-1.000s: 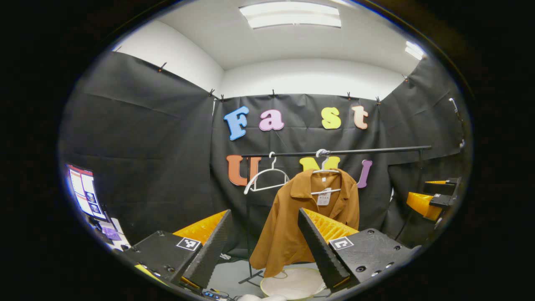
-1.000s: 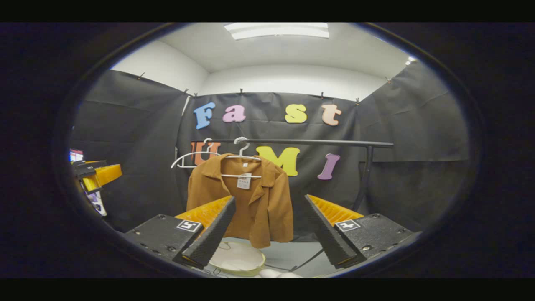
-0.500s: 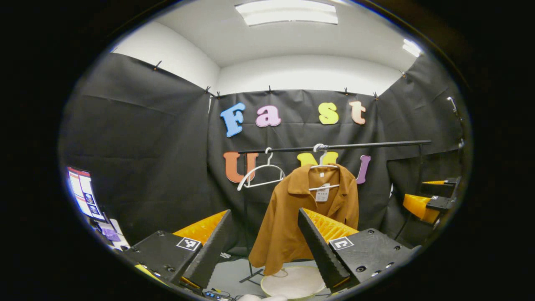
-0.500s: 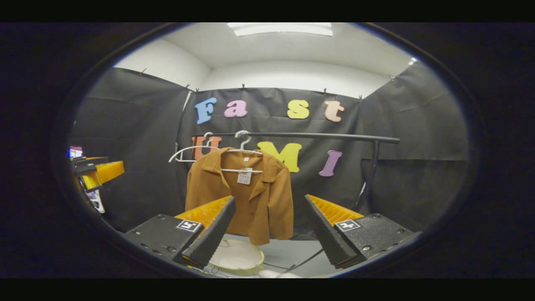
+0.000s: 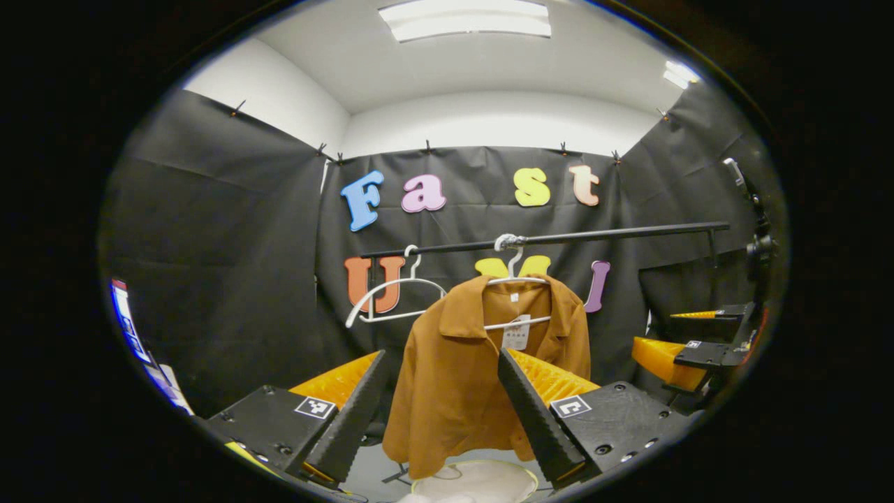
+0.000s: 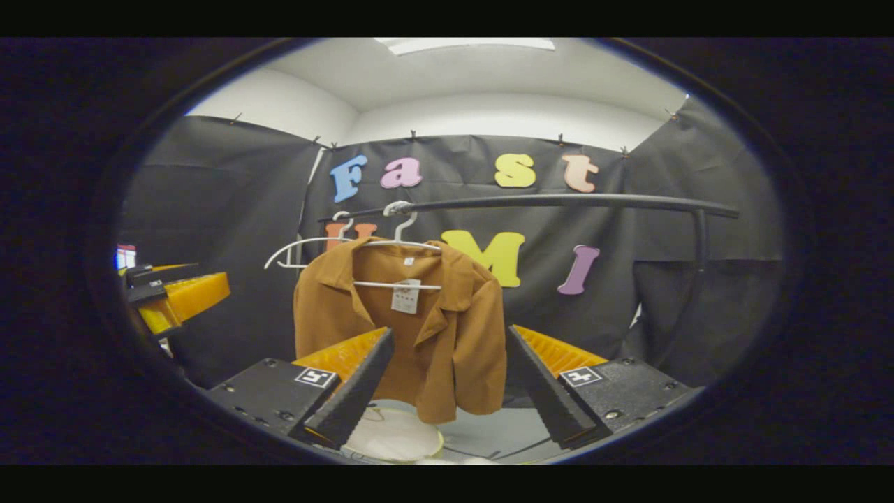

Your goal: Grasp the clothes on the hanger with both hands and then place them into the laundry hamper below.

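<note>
A brown jacket point(image 5: 454, 370) point(image 6: 447, 335) hangs on a white hanger point(image 5: 515, 279) point(image 6: 398, 244) from a black rail point(image 5: 614, 235) point(image 6: 559, 202). Under it on the floor stands a round white laundry hamper point(image 5: 482, 482) point(image 6: 398, 436). My left gripper point(image 5: 440, 363) is open, short of the jacket, its fingers framing the jacket's front. My right gripper point(image 6: 449, 339) is open too, a little way off, the jacket between its fingers in the view. The right gripper point(image 5: 688, 349) also appears at the right edge of the left gripper view, and the left gripper point(image 6: 174, 297) at the left edge of the right gripper view.
An empty white hanger point(image 5: 391, 297) point(image 6: 297, 251) hangs on the rail left of the jacket. The rail's black upright point(image 6: 698, 244) stands at the right. A lit screen point(image 5: 126, 321) is at the far left. Grey floor point(image 6: 489, 426) lies around the hamper.
Both grippers have moved closer to the jacket, which looks larger now. The left gripper view has swung so the jacket sits between its fingers. Both stay open.
</note>
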Action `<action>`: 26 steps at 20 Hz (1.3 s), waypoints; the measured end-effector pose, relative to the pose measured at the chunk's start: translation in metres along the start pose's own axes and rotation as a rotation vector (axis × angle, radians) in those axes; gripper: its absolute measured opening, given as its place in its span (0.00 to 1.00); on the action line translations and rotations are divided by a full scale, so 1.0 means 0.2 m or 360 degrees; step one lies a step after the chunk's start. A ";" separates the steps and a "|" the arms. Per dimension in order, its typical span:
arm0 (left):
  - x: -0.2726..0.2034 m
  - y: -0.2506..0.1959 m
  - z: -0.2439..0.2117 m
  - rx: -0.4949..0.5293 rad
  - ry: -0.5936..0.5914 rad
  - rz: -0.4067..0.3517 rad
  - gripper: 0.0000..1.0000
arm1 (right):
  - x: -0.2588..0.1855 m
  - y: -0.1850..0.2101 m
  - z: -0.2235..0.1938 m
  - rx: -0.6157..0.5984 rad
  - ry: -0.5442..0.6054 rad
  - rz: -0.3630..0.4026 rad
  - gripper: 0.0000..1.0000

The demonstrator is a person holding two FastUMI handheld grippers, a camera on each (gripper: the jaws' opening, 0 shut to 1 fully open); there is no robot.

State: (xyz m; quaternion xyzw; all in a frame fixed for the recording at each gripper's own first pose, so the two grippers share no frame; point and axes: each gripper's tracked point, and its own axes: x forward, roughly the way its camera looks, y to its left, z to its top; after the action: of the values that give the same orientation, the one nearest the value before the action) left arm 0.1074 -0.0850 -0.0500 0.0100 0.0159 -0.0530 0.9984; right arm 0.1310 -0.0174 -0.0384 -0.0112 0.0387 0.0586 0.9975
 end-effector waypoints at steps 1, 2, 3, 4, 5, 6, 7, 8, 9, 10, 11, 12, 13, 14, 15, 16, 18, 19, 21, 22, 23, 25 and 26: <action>0.06 -0.03 -0.02 0.0011 -0.0009 -0.0010 1.00 | 0.08 -0.01 0.00 -0.0002 -0.0002 0.0022 1.00; 0.13 -0.06 -0.05 0.0027 -0.0006 -0.0018 1.00 | 0.16 -0.01 0.00 -0.0003 -0.0004 0.0042 1.00; 0.19 -0.09 -0.08 0.0028 0.0000 -0.0025 1.00 | 0.25 -0.01 0.00 -0.0006 -0.0002 0.0063 1.00; 0.25 -0.12 -0.12 0.0010 0.0013 -0.0035 1.00 | 0.33 -0.01 -0.01 -0.0009 -0.0008 0.0080 1.00; 0.30 -0.15 -0.15 -0.0009 0.0019 -0.0043 1.00 | 0.41 -0.01 -0.02 -0.0011 -0.0004 0.0089 1.00; 0.36 -0.17 -0.18 -0.0034 0.0032 -0.0048 1.00 | 0.48 -0.01 -0.03 -0.0008 0.0001 0.0103 1.00; 0.41 -0.18 -0.21 -0.0053 0.0046 -0.0049 1.00 | 0.56 -0.01 -0.05 -0.0004 0.0011 0.0122 1.00; 0.46 -0.19 -0.23 -0.0058 0.0052 -0.0042 1.00 | 0.64 -0.01 -0.07 0.0000 0.0031 0.0133 0.99; 0.51 -0.19 -0.25 -0.0054 0.0057 -0.0026 1.00 | 0.71 -0.01 -0.09 0.0008 0.0055 0.0146 0.98; 0.55 -0.19 -0.26 -0.0039 0.0052 -0.0012 1.00 | 0.78 -0.02 -0.12 0.0018 0.0084 0.0159 0.95; 0.59 -0.19 -0.28 -0.0017 0.0057 0.0001 1.00 | 0.85 -0.02 -0.15 0.0035 0.0108 0.0168 0.94; 0.63 -0.18 -0.31 0.0000 0.0074 0.0015 1.00 | 0.89 -0.01 -0.17 0.0054 0.0127 0.0184 0.90; 0.68 -0.19 -0.32 0.0010 0.0071 0.0023 1.00 | 0.94 -0.01 -0.18 0.0070 0.0141 0.0199 0.89; 0.72 -0.20 -0.34 0.0009 0.0066 0.0024 1.00 | 0.98 -0.01 -0.19 0.0081 0.0147 0.0206 0.88; 0.75 -0.21 -0.36 0.0007 0.0070 0.0025 1.00 | 1.02 0.00 -0.20 0.0093 0.0146 0.0209 0.88; 0.79 -0.21 -0.38 0.0010 0.0071 0.0028 1.00 | 1.05 0.01 -0.20 0.0106 0.0149 0.0211 0.87; 0.86 -0.21 -0.43 0.0015 0.0092 0.0054 1.00 | 1.10 0.02 -0.21 0.0115 0.0164 0.0216 0.87; 0.88 -0.20 -0.45 0.0021 0.0104 0.0076 1.00 | 1.13 0.03 -0.21 0.0115 0.0168 0.0219 0.87; 0.94 -0.18 -0.48 0.0018 0.0132 0.0118 1.00 | 1.19 0.04 -0.23 0.0112 0.0180 0.0220 0.87; 0.97 -0.16 -0.50 0.0017 0.0150 0.0132 1.00 | 1.21 0.04 -0.24 0.0117 0.0185 0.0219 0.81; 0.98 -0.15 -0.51 0.0020 0.0163 0.0151 1.00 | 1.24 0.03 -0.25 0.0127 0.0189 0.0214 0.78; 1.01 -0.12 -0.52 0.0035 0.0177 0.0178 1.00 | 1.28 0.02 -0.24 0.0148 0.0186 0.0233 0.68; 1.01 -0.10 -0.52 0.0048 0.0182 0.0196 0.99 | 1.29 0.02 -0.24 0.0144 0.0184 0.0240 0.61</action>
State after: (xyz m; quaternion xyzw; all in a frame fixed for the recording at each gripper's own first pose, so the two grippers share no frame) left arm 0.3036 -0.1247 -0.1607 0.0289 0.0715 0.0090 0.9970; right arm 0.3818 0.0144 -0.1064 0.0334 0.0996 0.1311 0.9858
